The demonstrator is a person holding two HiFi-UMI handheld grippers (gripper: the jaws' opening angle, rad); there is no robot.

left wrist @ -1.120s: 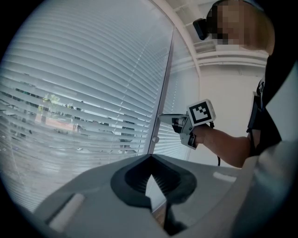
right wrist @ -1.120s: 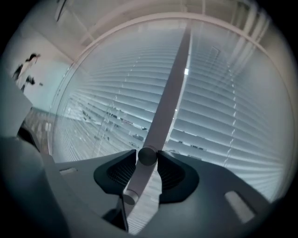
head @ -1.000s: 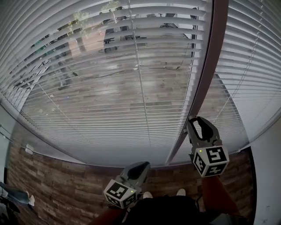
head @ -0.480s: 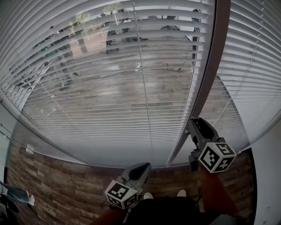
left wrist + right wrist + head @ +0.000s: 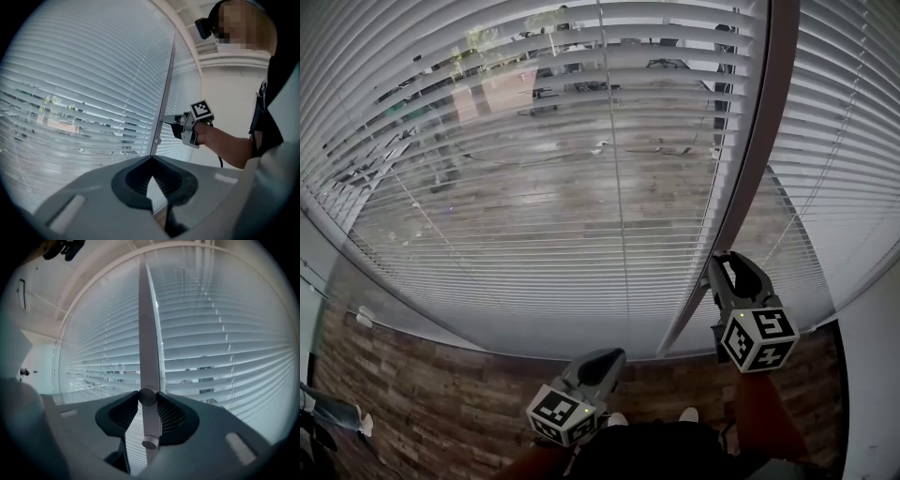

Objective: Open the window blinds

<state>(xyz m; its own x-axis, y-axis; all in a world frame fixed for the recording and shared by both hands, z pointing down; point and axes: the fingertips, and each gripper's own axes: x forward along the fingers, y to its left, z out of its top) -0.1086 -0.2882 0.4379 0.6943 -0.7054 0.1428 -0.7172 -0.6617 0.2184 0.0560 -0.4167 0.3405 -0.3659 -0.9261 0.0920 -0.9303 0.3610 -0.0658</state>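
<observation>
Two claws: my right claw (image 5: pixel 148 397), jaws just closing, is pinching the slim grey wand (image 5: pixel 148 333) of the white slatted blinds (image 5: pixel 534 197); my left claw (image 5: pixel 151 159) is hanging pressed together.

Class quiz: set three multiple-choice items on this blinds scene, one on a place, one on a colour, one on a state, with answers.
1. Where is the wand? A between the right gripper's jaws; B on the floor; C on the sill.
2. The slats are: A red; B white; C black.
3. The left gripper is: A shut, empty; B wide open; C holding a cord.
Answers: 1 A, the jaws, just closing, clamp it; 2 B, pale throughout; 3 A, its tips meet on nothing.
</observation>
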